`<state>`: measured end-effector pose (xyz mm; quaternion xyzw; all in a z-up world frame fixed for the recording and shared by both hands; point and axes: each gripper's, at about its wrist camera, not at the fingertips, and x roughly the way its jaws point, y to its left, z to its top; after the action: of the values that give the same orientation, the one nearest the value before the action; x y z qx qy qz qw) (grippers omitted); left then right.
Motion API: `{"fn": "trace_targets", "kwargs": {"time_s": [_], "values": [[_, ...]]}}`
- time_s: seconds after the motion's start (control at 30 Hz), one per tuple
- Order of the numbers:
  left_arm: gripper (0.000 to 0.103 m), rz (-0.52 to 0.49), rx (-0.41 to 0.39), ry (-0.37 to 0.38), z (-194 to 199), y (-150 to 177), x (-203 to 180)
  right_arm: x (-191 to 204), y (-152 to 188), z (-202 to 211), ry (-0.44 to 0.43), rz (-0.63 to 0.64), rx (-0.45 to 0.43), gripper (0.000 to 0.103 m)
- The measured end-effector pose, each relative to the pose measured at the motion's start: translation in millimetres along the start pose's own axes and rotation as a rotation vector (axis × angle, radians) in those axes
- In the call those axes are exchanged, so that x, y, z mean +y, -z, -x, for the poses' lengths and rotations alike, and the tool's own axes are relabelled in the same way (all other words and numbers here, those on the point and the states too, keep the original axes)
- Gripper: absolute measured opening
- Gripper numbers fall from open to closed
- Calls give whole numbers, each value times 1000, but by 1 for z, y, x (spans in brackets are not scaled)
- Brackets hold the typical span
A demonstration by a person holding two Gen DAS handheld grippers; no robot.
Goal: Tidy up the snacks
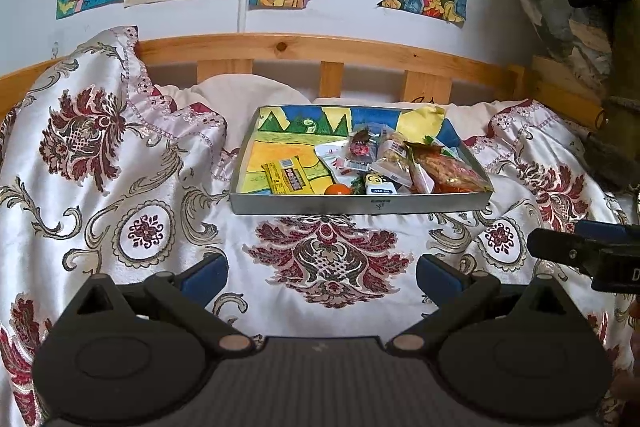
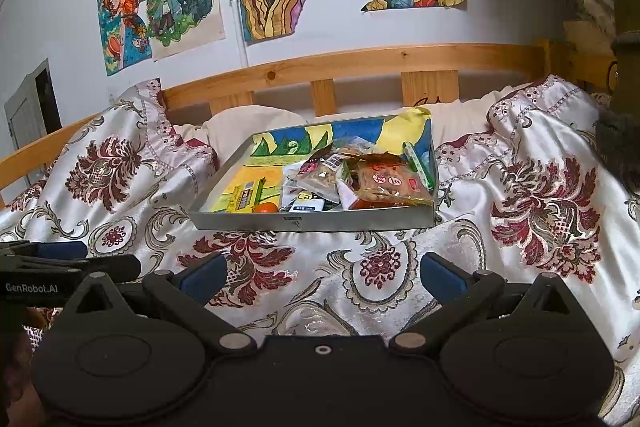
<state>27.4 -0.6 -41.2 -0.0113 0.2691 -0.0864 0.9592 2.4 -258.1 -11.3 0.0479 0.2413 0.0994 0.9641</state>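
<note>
A shallow metal tray (image 1: 360,205) (image 2: 312,221) with a painted bottom lies on the floral bedspread. Several snack packets are heaped in its right half, among them a large red and orange bag (image 1: 450,171) (image 2: 386,185), a white "Ca" packet (image 1: 380,185) (image 2: 306,203), an orange fruit (image 1: 337,190) (image 2: 266,207) and a yellow bar (image 1: 288,179) (image 2: 244,197) on the left. My left gripper (image 1: 322,275) is open and empty, short of the tray. My right gripper (image 2: 322,275) is open and empty too; it also shows at the right edge of the left wrist view (image 1: 580,247).
The floral satin bedspread (image 1: 120,187) (image 2: 540,207) is rumpled and rises at both sides. A wooden bed rail (image 1: 320,51) (image 2: 360,59) and a wall with drawings stand behind the tray. Cloth and dark items hang at the far right (image 1: 580,7).
</note>
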Motion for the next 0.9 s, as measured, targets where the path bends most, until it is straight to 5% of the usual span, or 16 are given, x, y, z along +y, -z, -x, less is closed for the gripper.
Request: {"fn": "trace_targets", "kwargs": {"time_s": [0.9], "values": [[102,-10,12,-9,-2,1,-2,0,2,-1,-9,-4,6,102]]}}
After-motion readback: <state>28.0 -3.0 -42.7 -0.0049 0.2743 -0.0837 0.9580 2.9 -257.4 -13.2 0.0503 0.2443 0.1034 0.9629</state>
